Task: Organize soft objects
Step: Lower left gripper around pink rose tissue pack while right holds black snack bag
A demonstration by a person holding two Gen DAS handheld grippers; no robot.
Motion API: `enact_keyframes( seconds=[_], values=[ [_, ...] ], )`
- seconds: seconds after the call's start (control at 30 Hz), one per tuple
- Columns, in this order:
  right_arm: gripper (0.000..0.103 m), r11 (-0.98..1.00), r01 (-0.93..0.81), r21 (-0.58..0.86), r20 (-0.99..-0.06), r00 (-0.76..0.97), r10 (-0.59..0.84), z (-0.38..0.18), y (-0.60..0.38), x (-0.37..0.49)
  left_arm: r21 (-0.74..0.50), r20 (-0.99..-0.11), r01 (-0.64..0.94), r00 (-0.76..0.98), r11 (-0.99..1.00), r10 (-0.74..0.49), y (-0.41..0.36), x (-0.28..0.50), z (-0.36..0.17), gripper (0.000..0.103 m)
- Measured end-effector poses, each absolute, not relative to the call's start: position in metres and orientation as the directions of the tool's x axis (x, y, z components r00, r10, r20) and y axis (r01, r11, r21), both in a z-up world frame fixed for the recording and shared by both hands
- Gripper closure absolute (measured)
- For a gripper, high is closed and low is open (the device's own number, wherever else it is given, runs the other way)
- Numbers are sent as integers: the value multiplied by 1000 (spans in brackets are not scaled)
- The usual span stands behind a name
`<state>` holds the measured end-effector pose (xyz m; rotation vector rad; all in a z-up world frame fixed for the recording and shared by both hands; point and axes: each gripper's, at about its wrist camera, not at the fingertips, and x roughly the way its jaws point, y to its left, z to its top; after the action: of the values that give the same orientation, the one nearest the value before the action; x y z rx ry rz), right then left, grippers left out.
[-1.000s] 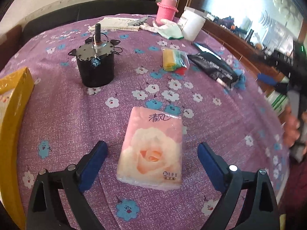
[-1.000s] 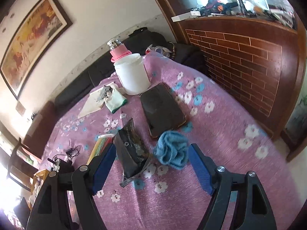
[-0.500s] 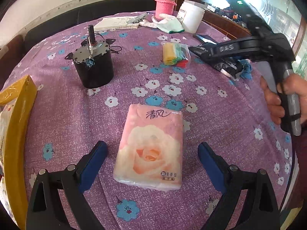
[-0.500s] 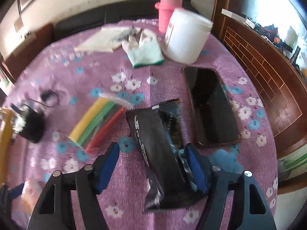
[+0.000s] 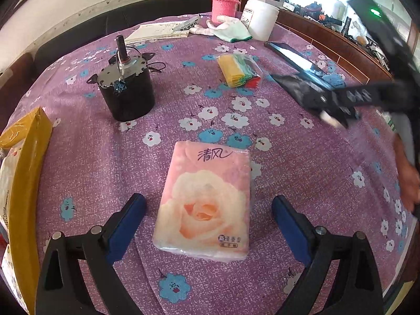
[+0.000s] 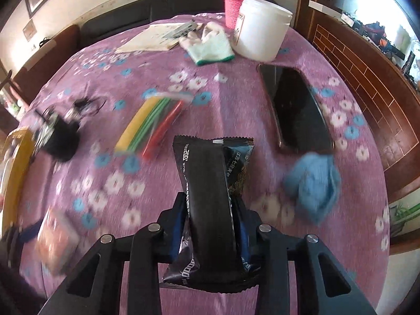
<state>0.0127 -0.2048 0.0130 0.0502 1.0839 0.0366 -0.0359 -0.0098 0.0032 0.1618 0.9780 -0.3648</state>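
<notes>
The right gripper [image 6: 210, 225] was closing on the black packet [image 6: 207, 197], its pads seemingly already pressing the packet's sides, though blur left that unsure. A firm, centred squeeze before lifting would suit it. The left gripper [image 5: 207, 223] stood wide open, empty, astride the tissue pack [image 5: 207, 202] on the tablecloth [image 5: 78, 157].

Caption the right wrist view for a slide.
Right gripper, jaws closing on a black packet, above a purple floral tablecloth beside a blue cloth and a phone.

right gripper [image 6: 210, 225] fingers closing on black packet [image 6: 207, 199], blue cloth [image 6: 312, 183] beside
</notes>
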Motion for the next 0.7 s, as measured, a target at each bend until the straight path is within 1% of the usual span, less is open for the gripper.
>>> enact_keyframes(
  seconds=[0.17, 0.7],
  values=[
    [66, 994, -21, 103, -887, 451, 102, 12, -201, -23, -19, -835, 372, 505, 928, -219, -11, -36, 3, 8],
    [65, 987, -38, 158, -880, 448, 158, 11, -203, -103, 0, -837, 364, 509, 931, -199, -12, -36, 2, 6]
  ],
)
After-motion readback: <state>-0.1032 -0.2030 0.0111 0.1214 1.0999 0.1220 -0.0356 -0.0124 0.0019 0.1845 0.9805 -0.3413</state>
